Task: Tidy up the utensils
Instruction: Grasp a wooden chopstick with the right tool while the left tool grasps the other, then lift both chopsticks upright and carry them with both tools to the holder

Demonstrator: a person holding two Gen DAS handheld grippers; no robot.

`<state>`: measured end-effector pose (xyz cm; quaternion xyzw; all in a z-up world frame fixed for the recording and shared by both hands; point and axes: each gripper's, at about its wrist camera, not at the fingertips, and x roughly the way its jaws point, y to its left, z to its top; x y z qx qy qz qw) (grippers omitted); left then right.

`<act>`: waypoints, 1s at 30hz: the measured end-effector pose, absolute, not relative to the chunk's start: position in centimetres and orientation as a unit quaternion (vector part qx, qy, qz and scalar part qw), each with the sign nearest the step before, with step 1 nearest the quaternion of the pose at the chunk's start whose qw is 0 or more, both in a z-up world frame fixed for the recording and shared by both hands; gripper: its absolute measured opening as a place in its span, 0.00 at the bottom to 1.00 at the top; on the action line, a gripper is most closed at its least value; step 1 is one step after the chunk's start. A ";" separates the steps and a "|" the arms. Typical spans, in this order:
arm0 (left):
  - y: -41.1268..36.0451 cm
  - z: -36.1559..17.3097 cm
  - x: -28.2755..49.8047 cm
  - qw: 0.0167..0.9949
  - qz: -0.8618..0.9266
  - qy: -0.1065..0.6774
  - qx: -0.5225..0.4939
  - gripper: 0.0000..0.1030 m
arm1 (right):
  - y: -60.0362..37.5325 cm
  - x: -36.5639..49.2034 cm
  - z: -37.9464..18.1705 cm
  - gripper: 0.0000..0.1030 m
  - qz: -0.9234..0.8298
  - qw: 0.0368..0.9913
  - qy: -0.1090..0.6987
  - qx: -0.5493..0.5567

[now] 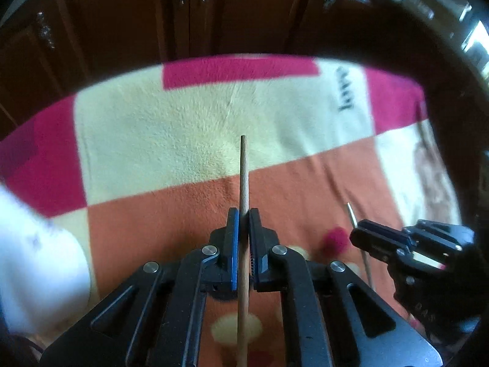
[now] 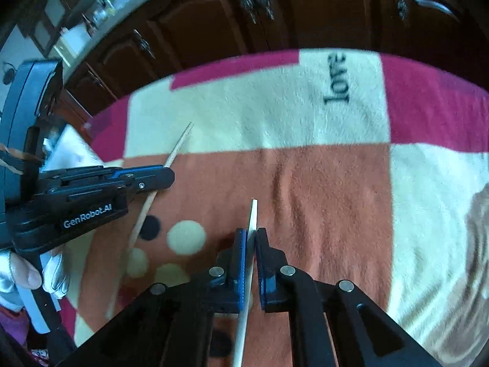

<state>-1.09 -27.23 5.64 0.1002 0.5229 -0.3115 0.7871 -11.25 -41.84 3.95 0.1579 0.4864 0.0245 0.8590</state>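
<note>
Left gripper: closed on 1 wooden chopstick; the stick runs straight between the pads and juts out ahead of them, its far end in the air above the blanket.
Right gripper: closed on 1 pale chopstick, pinched near its upper end, with only a short tip showing past the pads and the long part running back under the jaws.
Where the pair is: both sticks are lifted off the patchwork blanket, 1 per gripper, well apart from each other; the grippers stand side by side over the orange patch.
Step in hand: judged from this, bringing the 2 chopsticks together as a matched pair.
How to do it well: turn both wrists so the sticks lie parallel before they meet, and line up the ends, since the left stick sticks out far more than the right.
Grip caution: thin round sticks can swivel between flat pads; keep the squeeze steady and avoid knocking 1 stick against the other.
Set-down: lower onto a flat part of the blanket; the soft pile should keep them from rolling.
Destination: no holder or tray is visible in either view, so I cannot tell where the pair belongs.
</note>
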 end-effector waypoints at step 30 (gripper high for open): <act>-14.8 21.1 -12.4 0.862 -0.325 0.388 0.029 0.05 | -33.9 -20.2 21.0 0.05 0.098 0.939 0.308 0.117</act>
